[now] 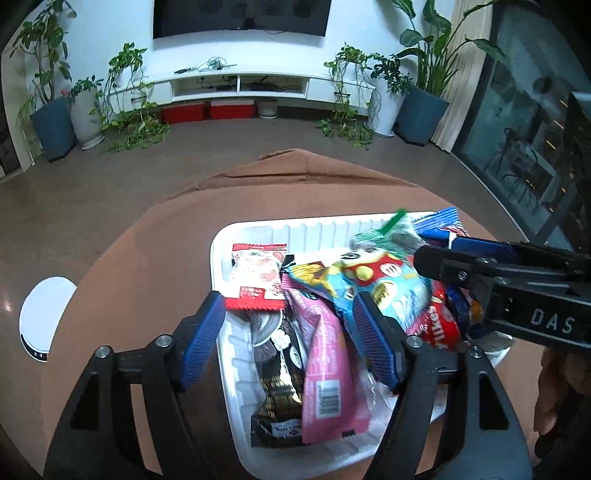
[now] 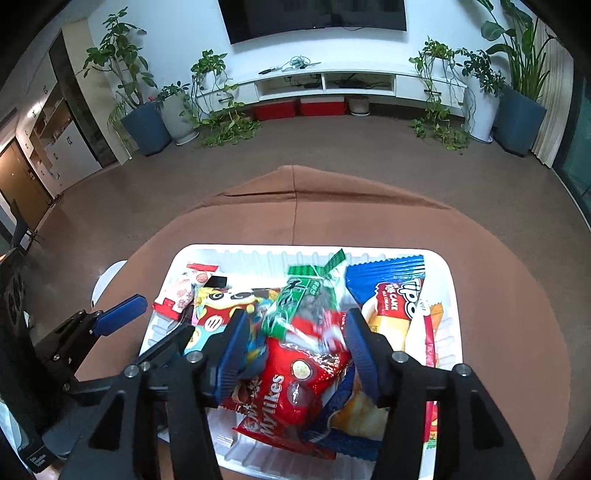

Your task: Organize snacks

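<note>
With every visible crinkly snack packet already heaped in the white ribbed plastic tray (image 2: 448, 295) on the brown-clothed round surface (image 2: 369, 218), little beyond tidying seemed left; left gripper (image 1: 291, 341) and right gripper (image 2: 295, 354) hovered at six o'clock, jaws apart.

Both views are evenly lit by soft indoor light, with bright white wall (image 1: 351, 33) at the top and dark vignetted corners. Fisheye bending curves the floor and shelf lines near the edges. A glare patch sits on the glossy floor (image 1: 7, 304) at the left edge. The green-topped packet (image 2: 306, 295) at centre is motion-blurred; foil wrappers show small highlights
</note>
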Action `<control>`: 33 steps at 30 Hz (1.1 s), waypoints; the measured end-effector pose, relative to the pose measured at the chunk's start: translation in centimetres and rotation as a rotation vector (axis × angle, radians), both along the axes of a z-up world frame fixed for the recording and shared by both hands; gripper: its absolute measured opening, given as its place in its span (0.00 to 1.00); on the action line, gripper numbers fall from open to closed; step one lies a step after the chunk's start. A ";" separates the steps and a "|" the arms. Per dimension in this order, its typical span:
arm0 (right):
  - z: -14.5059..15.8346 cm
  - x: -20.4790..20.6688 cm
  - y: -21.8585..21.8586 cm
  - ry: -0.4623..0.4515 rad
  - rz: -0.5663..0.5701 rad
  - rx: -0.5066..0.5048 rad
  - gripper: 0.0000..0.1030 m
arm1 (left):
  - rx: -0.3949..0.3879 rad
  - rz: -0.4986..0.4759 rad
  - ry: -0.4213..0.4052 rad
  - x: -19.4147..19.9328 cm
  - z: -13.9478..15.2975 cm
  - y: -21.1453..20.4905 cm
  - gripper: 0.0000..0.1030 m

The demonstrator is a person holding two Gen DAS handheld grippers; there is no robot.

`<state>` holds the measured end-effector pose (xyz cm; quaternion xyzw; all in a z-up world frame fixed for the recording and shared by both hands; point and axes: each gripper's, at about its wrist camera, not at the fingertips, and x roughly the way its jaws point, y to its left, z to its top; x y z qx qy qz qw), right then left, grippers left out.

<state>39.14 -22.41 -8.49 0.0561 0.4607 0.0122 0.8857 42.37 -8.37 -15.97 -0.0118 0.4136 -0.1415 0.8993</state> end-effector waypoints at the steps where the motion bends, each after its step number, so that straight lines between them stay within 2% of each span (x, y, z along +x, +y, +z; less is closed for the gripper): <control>1: 0.2 -0.2 0.0 -0.004 -0.001 0.001 0.55 | 0.003 0.001 -0.006 -0.5 0.3 0.0 0.73; 4: 0.9 -0.9 -0.3 -0.019 -0.006 0.018 0.57 | 0.004 0.010 -0.036 -2.4 1.3 0.3 0.79; 5: 1.3 -1.5 -0.5 -0.033 -0.013 0.030 0.60 | 0.008 0.015 -0.058 -3.2 1.9 0.4 0.81; 6: 1.8 -2.1 -0.7 -0.050 -0.021 0.046 0.62 | 0.017 0.025 -0.083 -4.0 2.4 0.4 0.88; 7: 2.1 -2.6 -0.9 -0.061 -0.024 0.056 0.66 | 0.028 0.044 -0.125 -5.3 3.1 0.5 0.96; 10: 3.8 -5.3 -1.2 -0.140 -0.028 0.072 0.79 | 0.033 0.060 -0.219 -8.4 4.9 0.7 0.99; 13: 6.1 -10.0 -1.0 -0.302 -0.013 0.037 0.89 | 0.102 0.132 -0.300 -12.4 7.0 0.2 0.99; 14: 6.8 -11.5 -0.9 -0.357 -0.010 0.020 0.89 | 0.114 0.149 -0.333 -13.8 7.8 0.1 0.99; 16: 8.7 -16.4 -0.5 -0.539 -0.002 -0.020 0.92 | 0.133 0.199 -0.410 -17.2 9.3 0.0 1.00; 17: 9.4 -18.3 -0.3 -0.615 -0.009 -0.046 1.00 | 0.134 0.216 -0.438 -18.6 9.9 -0.1 1.00; 20: 11.3 -24.3 1.1 -0.800 -0.020 -0.207 1.00 | 0.166 0.269 -0.495 -23.1 11.7 -0.6 1.00; 21: 11.5 -25.3 1.4 -0.808 -0.023 -0.230 1.00 | 0.165 0.315 -0.464 -24.3 12.1 -0.5 1.00; 24: 12.1 -28.4 1.6 -0.774 -0.013 -0.195 1.00 | 0.135 0.310 -0.399 -26.8 12.7 -0.5 1.00; 26: 12.1 -29.9 1.6 -0.748 -0.022 -0.171 1.00 | 0.171 0.340 -0.396 -28.7 12.8 -0.8 1.00; 28: 11.7 -30.9 1.6 -0.707 -0.032 -0.175 1.00 | 0.174 0.339 -0.364 -30.1 12.5 -1.0 1.00; 33: 9.1 -33.4 1.4 -0.537 -0.054 -0.125 1.00 | 0.167 0.314 -0.298 -33.7 11.3 -1.9 1.00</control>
